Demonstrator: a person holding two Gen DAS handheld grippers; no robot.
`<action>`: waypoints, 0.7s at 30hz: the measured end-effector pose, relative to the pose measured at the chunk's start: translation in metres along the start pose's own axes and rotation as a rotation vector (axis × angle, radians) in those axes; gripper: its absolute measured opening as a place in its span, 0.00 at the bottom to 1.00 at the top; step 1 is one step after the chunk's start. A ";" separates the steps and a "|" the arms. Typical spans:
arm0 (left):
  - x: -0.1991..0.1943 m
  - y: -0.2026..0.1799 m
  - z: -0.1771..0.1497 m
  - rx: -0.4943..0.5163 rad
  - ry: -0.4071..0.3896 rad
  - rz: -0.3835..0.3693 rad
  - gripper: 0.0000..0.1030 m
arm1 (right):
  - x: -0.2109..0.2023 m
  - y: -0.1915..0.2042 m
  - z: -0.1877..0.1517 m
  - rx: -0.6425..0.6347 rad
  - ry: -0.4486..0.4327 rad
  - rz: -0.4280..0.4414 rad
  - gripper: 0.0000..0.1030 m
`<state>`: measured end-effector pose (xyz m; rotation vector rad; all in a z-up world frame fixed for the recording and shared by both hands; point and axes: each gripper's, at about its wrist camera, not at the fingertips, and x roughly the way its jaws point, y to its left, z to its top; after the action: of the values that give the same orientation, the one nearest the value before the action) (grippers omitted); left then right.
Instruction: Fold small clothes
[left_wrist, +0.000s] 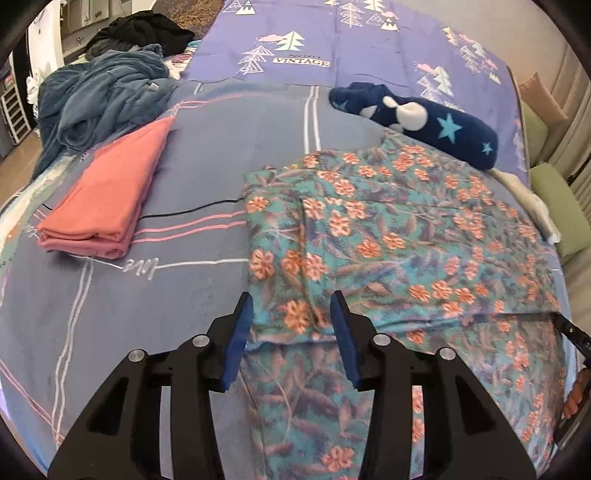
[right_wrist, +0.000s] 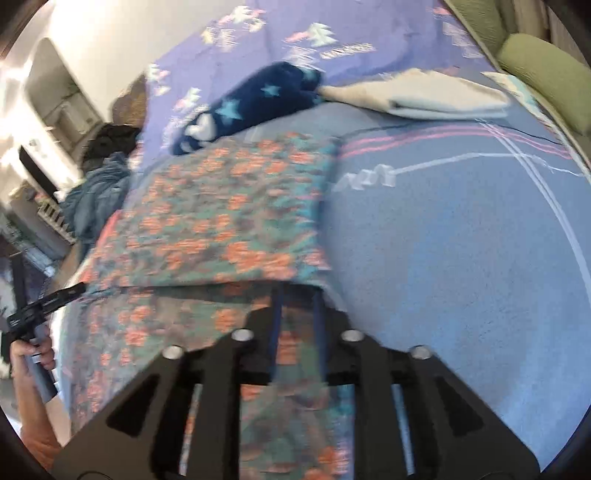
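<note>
The left tongs (left_wrist: 291, 325) hover low over the near edge of the floral garment (left_wrist: 388, 229), their blue pads spread apart with cloth showing between them and nothing pinched. The floral garment lies on the bed (left_wrist: 207, 155), its upper layer folded over a lower layer that hangs toward the camera off the bed's near side. In the blurred right wrist view the right tongs (right_wrist: 297, 295) reach under the folded edge of the garment (right_wrist: 236, 206); the tips are hidden by cloth, the blue pads stand close together with fabric between them, but whether they pinch it I cannot tell. At the left of that view a hand (right_wrist: 31, 356) holds the other tool's handle beside the bed.

Further back on the bed, a folded pink cloth (left_wrist: 107, 195) lies left of the garment, apart from it. A navy star-print piece (left_wrist: 424, 122) lies just behind the garment. A folded cream cloth (right_wrist: 424, 96) sits right of the navy piece. A crumpled blue heap (left_wrist: 99, 99) lies at the far left.
</note>
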<state>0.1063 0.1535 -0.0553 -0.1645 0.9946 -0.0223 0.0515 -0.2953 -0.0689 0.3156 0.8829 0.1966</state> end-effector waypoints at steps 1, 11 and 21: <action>0.002 -0.003 -0.001 -0.001 0.008 0.000 0.44 | 0.000 0.006 0.000 -0.028 -0.002 0.028 0.24; 0.006 0.011 -0.006 -0.102 0.020 -0.060 0.44 | 0.011 -0.025 0.004 0.084 0.021 0.017 0.04; 0.013 -0.008 -0.012 -0.072 0.030 -0.039 0.46 | 0.011 -0.043 0.002 0.238 0.056 0.065 0.00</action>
<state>0.1038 0.1428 -0.0708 -0.2504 1.0222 -0.0251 0.0619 -0.3331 -0.0906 0.5635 0.9544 0.1613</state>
